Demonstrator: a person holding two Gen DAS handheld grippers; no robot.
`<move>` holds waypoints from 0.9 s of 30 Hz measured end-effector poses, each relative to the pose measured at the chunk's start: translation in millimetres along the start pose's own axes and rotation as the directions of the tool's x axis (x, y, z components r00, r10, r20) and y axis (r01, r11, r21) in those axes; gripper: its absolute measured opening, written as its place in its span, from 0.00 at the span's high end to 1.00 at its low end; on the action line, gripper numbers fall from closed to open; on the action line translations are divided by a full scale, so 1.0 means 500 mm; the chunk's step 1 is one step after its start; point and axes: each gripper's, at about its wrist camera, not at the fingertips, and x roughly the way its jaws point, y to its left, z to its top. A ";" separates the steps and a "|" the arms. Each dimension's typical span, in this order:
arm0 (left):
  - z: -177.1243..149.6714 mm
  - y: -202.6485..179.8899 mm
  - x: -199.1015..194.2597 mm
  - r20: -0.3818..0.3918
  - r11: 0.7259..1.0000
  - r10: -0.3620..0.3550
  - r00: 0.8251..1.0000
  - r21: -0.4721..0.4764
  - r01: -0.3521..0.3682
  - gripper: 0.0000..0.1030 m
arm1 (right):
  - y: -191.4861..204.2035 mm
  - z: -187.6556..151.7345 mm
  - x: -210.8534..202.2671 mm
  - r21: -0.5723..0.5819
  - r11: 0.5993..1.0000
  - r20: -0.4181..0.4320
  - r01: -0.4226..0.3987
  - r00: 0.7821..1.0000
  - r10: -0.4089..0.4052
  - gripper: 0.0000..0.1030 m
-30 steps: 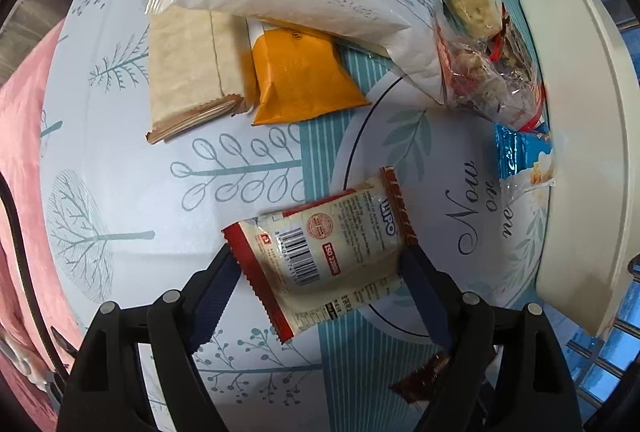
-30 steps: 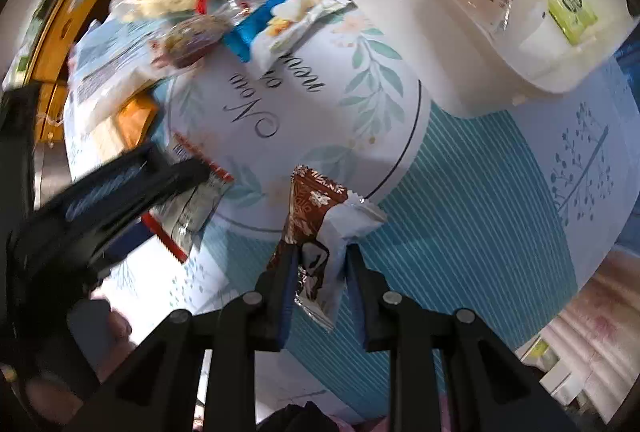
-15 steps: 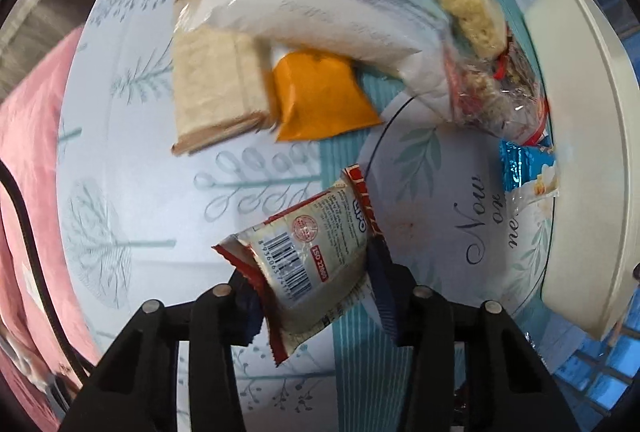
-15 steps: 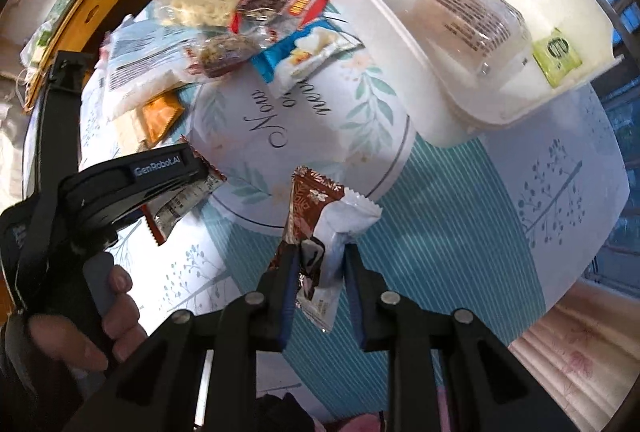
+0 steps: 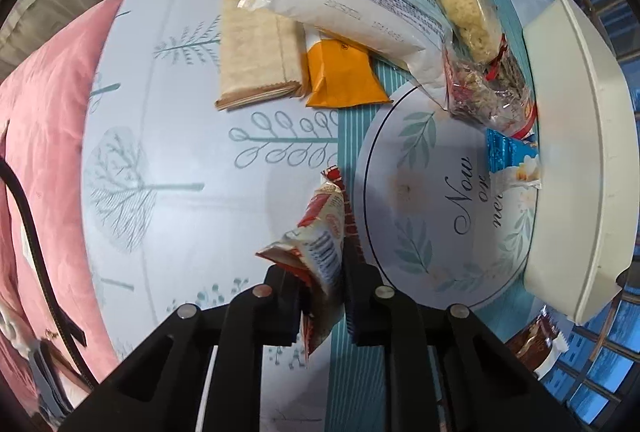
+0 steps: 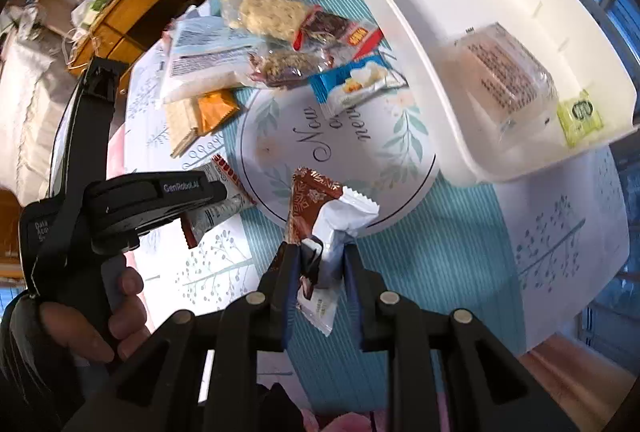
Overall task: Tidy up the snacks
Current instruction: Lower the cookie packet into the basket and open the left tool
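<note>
My left gripper [image 5: 322, 272] is shut on a red and white snack packet [image 5: 324, 244] and holds it above the tablecloth; it also shows in the right wrist view [image 6: 224, 200]. My right gripper [image 6: 320, 252] is shut on a brown and white snack bar [image 6: 328, 216], lifted over the teal stripes. The white bin [image 6: 416, 44] stands at the right and holds a clear wrapped pack [image 6: 508, 68] and a small green packet [image 6: 580, 116]. The bin's outer wall [image 5: 576, 152] shows in the left wrist view.
Loose snacks lie at the back of the table: a cracker pack [image 5: 256, 48], an orange packet [image 5: 340, 76], a large white bag [image 5: 352, 0], clear bags of puffed snacks [image 5: 464, 0] and a blue packet [image 5: 508, 156]. A pink cushion [image 5: 36, 136] lies left of the table.
My left gripper closed on the red and white packet and lifted it off the cloth, turning it edge-on. My right gripper rose higher with the brown bar.
</note>
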 end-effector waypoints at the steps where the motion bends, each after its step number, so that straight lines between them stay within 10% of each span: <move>1: -0.009 0.011 -0.020 0.006 1.000 0.000 1.000 -0.008 0.000 0.87 | -0.002 0.003 -0.005 -0.018 1.000 0.004 -0.010 1.000 0.010 0.79; 27: -0.143 -0.118 -0.210 0.080 0.972 -0.137 0.987 -0.182 0.150 0.86 | -0.221 0.130 -0.134 -0.206 0.976 0.064 -0.069 0.994 0.083 0.92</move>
